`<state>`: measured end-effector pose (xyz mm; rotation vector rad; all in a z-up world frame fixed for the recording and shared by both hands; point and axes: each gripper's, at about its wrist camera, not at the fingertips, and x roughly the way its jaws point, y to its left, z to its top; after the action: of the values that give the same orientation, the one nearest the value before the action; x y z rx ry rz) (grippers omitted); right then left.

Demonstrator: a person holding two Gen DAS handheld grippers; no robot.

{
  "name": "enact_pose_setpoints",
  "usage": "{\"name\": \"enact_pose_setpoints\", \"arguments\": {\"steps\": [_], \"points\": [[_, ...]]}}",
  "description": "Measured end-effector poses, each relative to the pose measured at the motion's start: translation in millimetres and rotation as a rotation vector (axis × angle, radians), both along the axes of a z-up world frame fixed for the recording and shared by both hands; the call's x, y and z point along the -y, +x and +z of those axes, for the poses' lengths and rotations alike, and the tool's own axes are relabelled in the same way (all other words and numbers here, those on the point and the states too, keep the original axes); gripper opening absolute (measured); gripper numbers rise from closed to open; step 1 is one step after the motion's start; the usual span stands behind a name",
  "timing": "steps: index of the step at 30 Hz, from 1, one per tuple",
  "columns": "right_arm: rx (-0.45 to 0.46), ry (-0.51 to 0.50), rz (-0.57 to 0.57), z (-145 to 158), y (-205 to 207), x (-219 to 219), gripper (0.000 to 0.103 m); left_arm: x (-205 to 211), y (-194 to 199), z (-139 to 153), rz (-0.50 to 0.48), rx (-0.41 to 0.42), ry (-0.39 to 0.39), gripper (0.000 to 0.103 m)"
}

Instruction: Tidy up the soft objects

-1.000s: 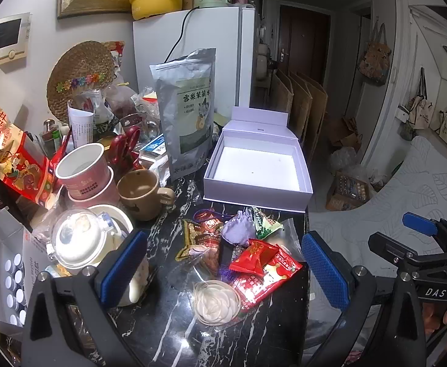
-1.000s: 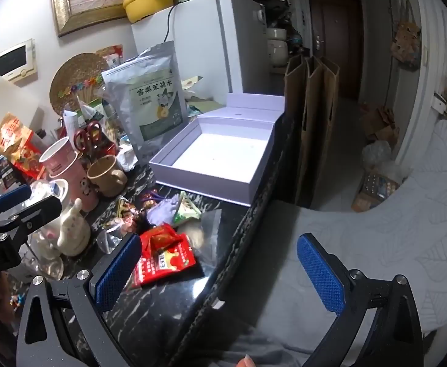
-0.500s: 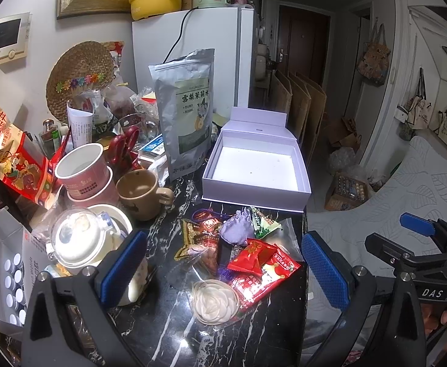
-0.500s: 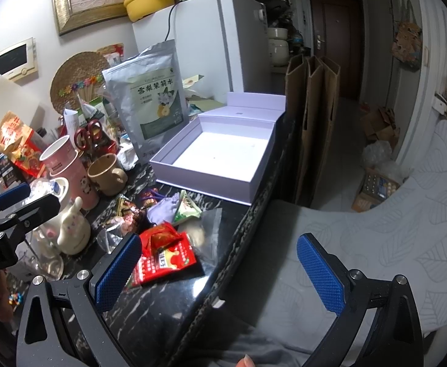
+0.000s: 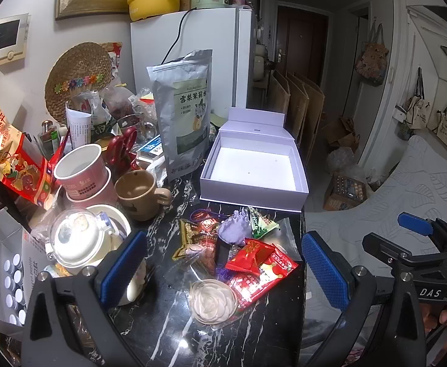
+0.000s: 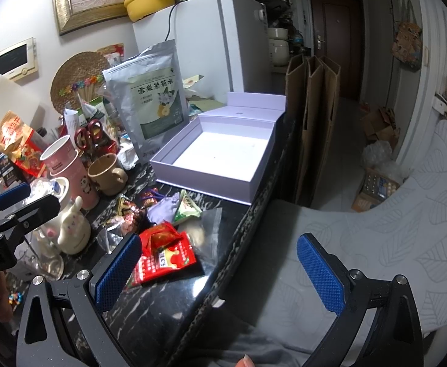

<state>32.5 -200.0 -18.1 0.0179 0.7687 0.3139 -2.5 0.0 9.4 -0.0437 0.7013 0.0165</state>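
Note:
A heap of soft snack packets lies on the black marble table (image 5: 263, 333): a red packet (image 5: 255, 257), a lilac drawstring pouch (image 5: 235, 229), a green packet (image 5: 261, 221), a brown packet (image 5: 197, 235) and a bagged cream rose (image 5: 212, 301). Behind them stands an open, empty white box (image 5: 252, 168). My left gripper (image 5: 223, 270) is open just in front of the heap, holding nothing. My right gripper (image 6: 220, 270) is open, straddling the table's right edge, with the red packet (image 6: 165, 253) by its left finger. The box (image 6: 220, 156) shows there too.
Clutter crowds the table's left: a brown mug (image 5: 138, 194), stacked pink cups (image 5: 81, 171), a glass-lidded bowl (image 5: 79, 241), a tall silver pouch (image 5: 186, 116) and red scissors (image 5: 122, 146). A white fridge (image 5: 193, 58) stands behind. A leaf-patterned bed (image 6: 407, 229) lies right.
The view of both grippers has shifted only slightly; the heap and box stay put. Both grippers remain open and empty.

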Motion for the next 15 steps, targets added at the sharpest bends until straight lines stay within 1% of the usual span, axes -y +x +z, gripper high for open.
{"name": "enact_pose_setpoints", "arguments": {"steps": [15], "points": [[0.002, 0.0, 0.0, -0.8, -0.5, -1.0, 0.103, 1.1, 0.9, 0.1, -0.01, -0.005, -0.018, 0.103]]}}
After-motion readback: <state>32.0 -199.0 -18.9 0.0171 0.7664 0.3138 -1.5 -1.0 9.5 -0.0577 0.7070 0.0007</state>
